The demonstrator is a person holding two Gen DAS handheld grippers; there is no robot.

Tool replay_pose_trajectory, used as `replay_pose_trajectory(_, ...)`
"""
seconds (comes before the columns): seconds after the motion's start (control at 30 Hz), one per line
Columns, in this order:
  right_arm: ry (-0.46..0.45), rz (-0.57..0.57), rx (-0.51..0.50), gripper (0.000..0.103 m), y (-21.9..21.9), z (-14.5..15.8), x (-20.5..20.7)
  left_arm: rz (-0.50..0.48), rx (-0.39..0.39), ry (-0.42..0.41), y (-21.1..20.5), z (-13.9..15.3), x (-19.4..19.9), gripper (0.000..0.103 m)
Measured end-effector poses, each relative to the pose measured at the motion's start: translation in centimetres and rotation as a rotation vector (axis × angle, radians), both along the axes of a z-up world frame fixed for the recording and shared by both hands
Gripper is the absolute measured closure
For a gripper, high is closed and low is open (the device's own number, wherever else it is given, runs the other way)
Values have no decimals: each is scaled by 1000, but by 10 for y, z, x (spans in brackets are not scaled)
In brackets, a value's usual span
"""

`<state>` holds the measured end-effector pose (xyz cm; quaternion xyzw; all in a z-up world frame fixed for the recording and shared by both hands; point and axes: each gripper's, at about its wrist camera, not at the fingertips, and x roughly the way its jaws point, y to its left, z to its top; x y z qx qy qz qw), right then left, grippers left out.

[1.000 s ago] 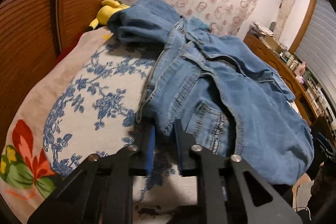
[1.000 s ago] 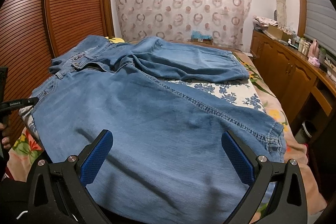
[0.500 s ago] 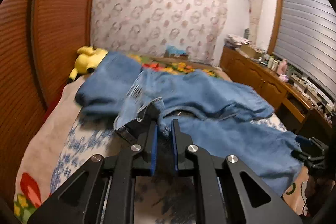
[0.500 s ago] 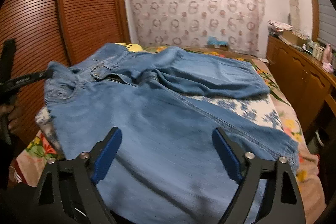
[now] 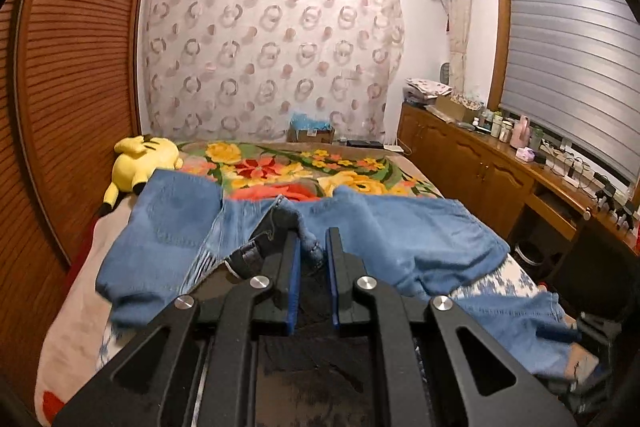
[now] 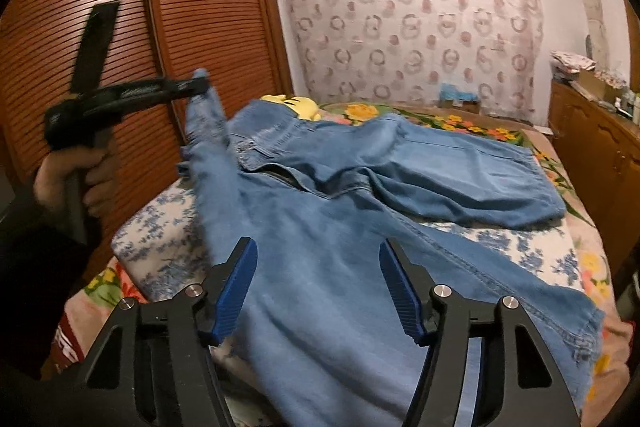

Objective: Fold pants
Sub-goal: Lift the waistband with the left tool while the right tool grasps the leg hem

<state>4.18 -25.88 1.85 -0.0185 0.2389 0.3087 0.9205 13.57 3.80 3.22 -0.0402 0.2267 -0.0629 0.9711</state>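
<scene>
Light blue denim pants (image 6: 360,211) lie spread over the bed, one leg running to the far right, the other toward me. My left gripper (image 5: 312,247) is shut on a bunch of the pants' waistband (image 5: 308,241) and holds it lifted above the bed; in the right wrist view it (image 6: 200,83) shows raised at the left with the denim hanging from it. My right gripper (image 6: 318,287) is open and empty, low over the near pant leg. In the left wrist view the pants (image 5: 400,231) drape away below the fingers.
The bed has a floral blanket (image 5: 288,167) and a blue-and-white sheet (image 6: 160,227). A yellow plush toy (image 5: 140,157) lies at the far left by the slatted wooden wardrobe (image 6: 180,27). A wooden sideboard (image 5: 500,171) with bottles runs along the right.
My left gripper has lifted the waistband well up off the bed, pulling the pants' left side up. My right gripper has narrowed a little and stays open over the leg.
</scene>
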Motion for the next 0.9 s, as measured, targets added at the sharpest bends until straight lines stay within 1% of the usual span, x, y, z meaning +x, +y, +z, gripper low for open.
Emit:
replay_pose_trajectory(0.13,14,25,-7,39,0,-6,3,10,-2,-5,-2,7,15,91)
replay_pose_trajectory(0.23,34,39,-17,43,0,-13,7,15,-4,-2,-2,9,22,91)
replay_pose_trajectory(0.33,66,43,-39,47,1,-21,15,24,-11,3,1,8,30,91)
replay_pose_trajectory(0.43,92,42,-60,55,-3,-33,20,34,-19,4,3,8,33,91)
replay_pose_trajectory(0.47,95,41,-63,61,-6,-36,22,39,-22,2,5,6,31,91)
replay_pose_trajectory(0.5,102,36,-66,69,-8,-38,25,42,-24,1,5,5,29,91)
replay_pose_trajectory(0.53,109,35,-66,74,-11,-40,28,45,-26,0,6,5,29,91)
replay_pose_trajectory(0.6,112,36,-71,96,-14,-40,33,48,-34,-1,9,5,28,91)
replay_pose_trajectory(0.67,101,38,-83,99,-14,-36,38,47,-47,-1,11,5,26,91)
replay_pose_trajectory(0.7,86,36,-90,100,-12,-28,39,48,-53,-4,12,5,25,91)
replay_pose_trajectory(0.77,45,29,-104,101,-14,-16,44,49,-58,-10,13,7,23,91)
replay_pose_trajectory(0.9,-35,3,-158,101,-16,9,68,55,-56,-18,15,8,22,91)
